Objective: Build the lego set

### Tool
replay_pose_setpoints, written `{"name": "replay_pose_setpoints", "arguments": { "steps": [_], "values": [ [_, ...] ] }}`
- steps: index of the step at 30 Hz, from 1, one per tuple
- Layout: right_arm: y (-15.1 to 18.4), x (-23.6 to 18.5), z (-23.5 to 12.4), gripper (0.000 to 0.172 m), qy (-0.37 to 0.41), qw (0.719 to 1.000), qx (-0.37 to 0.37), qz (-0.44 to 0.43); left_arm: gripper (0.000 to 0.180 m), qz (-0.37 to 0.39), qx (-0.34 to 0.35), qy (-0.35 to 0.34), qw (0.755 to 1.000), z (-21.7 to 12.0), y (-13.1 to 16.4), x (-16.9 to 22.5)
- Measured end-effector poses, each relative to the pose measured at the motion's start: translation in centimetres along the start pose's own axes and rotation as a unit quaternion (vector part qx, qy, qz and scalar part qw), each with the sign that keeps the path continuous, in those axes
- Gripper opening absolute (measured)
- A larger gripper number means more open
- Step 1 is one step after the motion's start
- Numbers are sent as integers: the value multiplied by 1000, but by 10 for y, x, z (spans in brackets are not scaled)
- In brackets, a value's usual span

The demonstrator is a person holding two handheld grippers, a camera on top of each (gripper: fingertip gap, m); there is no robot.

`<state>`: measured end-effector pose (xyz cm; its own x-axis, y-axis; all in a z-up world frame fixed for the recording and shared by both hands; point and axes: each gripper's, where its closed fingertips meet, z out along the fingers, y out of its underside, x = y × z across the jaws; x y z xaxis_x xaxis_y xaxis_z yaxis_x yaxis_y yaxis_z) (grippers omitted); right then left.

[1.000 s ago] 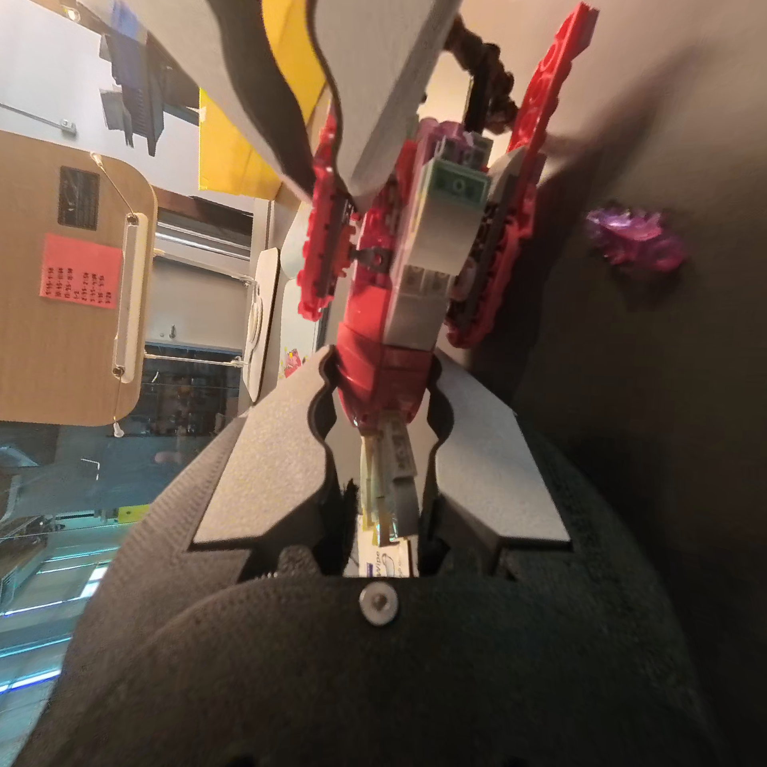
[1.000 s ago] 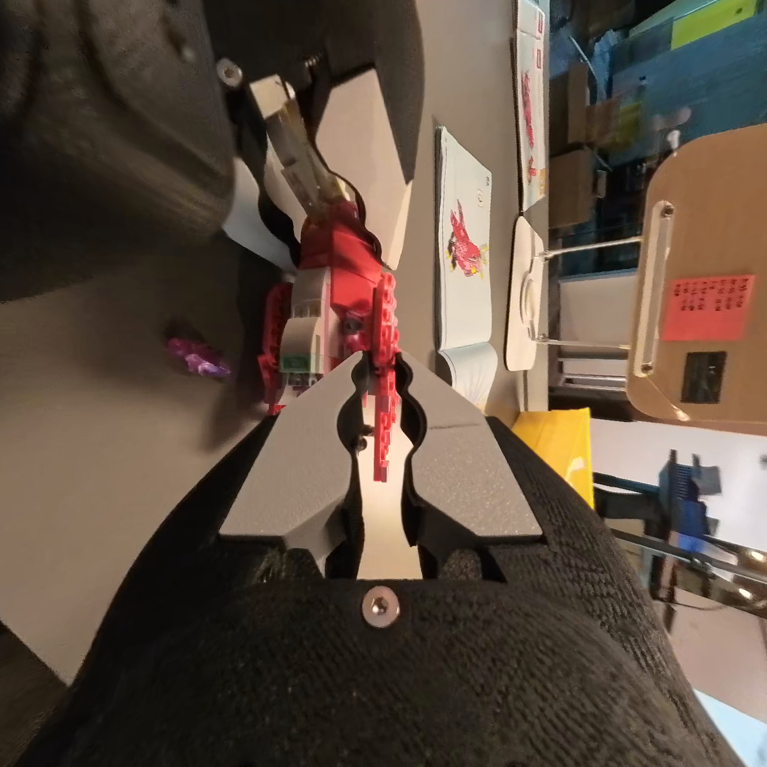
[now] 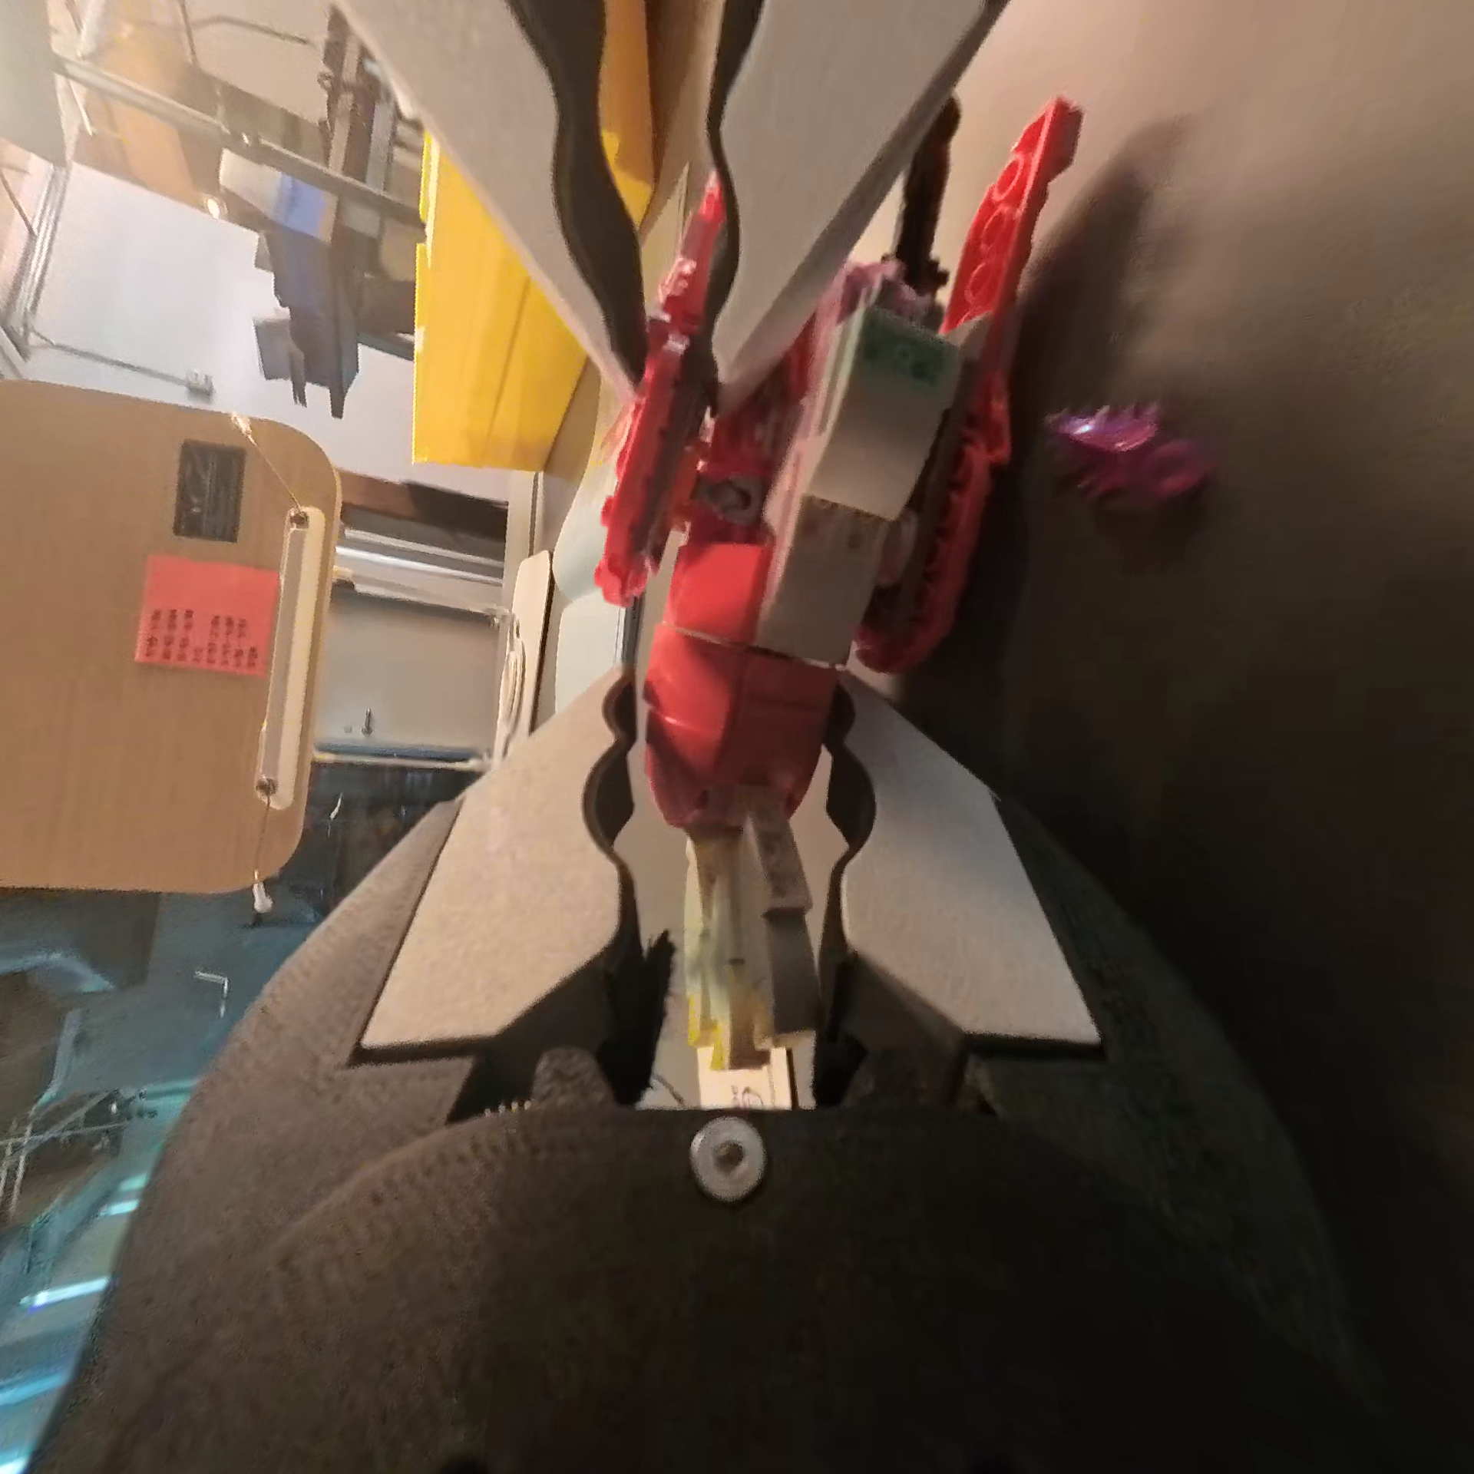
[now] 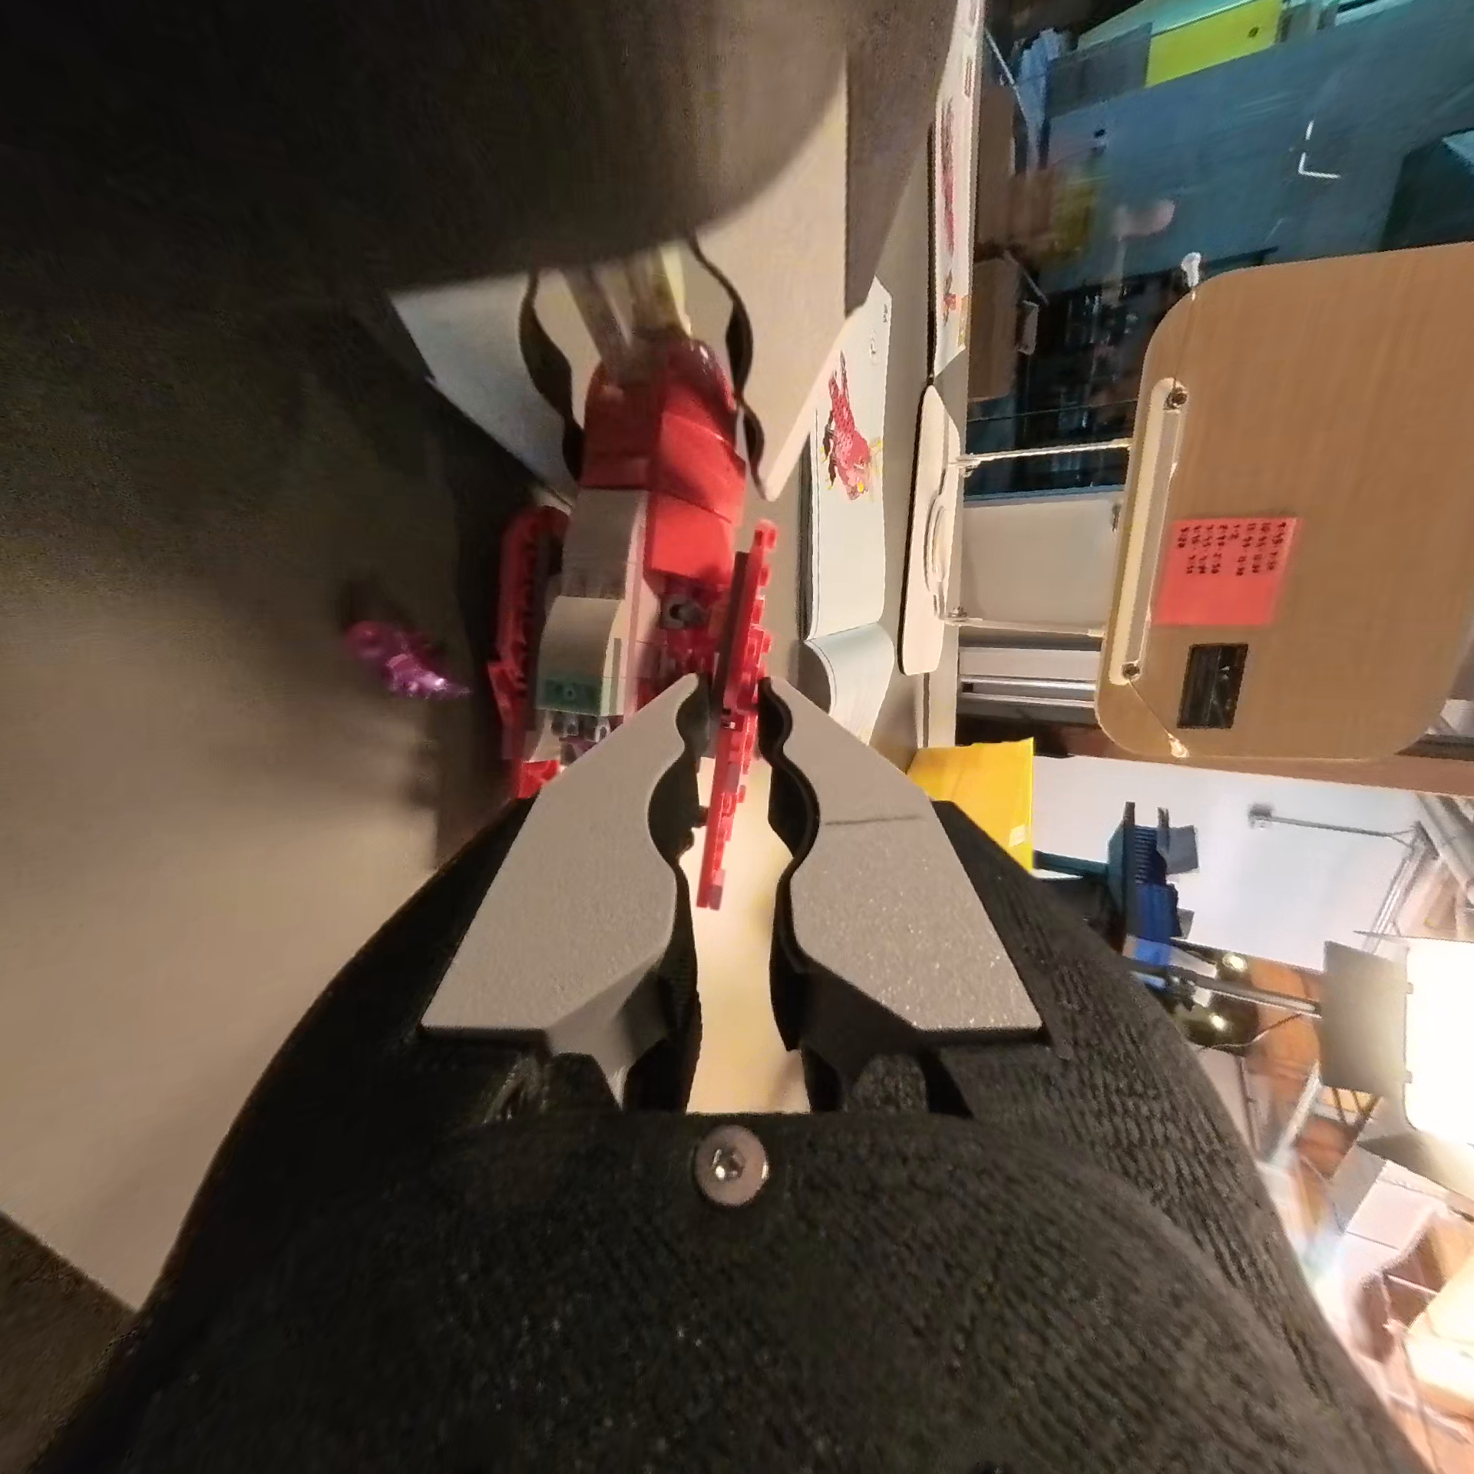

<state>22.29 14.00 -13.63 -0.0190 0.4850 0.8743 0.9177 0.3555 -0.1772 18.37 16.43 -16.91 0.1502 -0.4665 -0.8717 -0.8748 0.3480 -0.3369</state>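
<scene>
A red and grey brick model (image 3: pixel 798 558) with red wing plates hangs sideways just off the grey table (image 3: pixel 1276 718). My left gripper (image 3: pixel 734 718) is open around the model's red end. A thin gap shows between each pad and the red bricks, and pale tan parts stick back between the fingers. My right gripper (image 4: pixel 730 694) is shut on the model's thin red wing plate (image 4: pixel 746 622). It also shows at the top of the left wrist view (image 3: pixel 678 351), pinching that wing. The left gripper shows at the top of the right wrist view (image 4: pixel 650 399).
A clear purple piece (image 3: pixel 1125 463) lies on the table beside the model, also in the right wrist view (image 4: pixel 399 654). An open booklet (image 4: pixel 845 542), a yellow bag (image 4: pixel 973 790) and a wooden board with a red note (image 4: pixel 1276 478) stand beyond. The left gripper's tips are roughly 6 centimetres from the right gripper's. Left tips and right tips are each some 7 centimetres from the clear purple piece (image 3: pixel 1125 463). Look for it in the right wrist view (image 4: pixel 403 644) too.
My left jaws have widened and the pads have come off the model's red end, which they gripped before. My right gripper still pinches the red wing.
</scene>
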Motion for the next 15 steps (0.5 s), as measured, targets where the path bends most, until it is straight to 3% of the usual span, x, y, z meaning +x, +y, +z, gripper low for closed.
{"name": "replay_pose_setpoints", "arguments": {
  "steps": [6, 10, 15],
  "values": [
    [-1, -1, -1, 9, 0, 1000, 7, 22, 56, 54, 52, -21, 997, -7, -9, -2],
    [-1, -1, -1, 9, -13, 999, 10, 27, 39, 88, 63, -25, 994, -7, -13, 3],
    [2, -1, 2, 9, -79, 996, 10, 26, 38, 36, 41, 30, 998, -6, -12, 7]
  ]
}}
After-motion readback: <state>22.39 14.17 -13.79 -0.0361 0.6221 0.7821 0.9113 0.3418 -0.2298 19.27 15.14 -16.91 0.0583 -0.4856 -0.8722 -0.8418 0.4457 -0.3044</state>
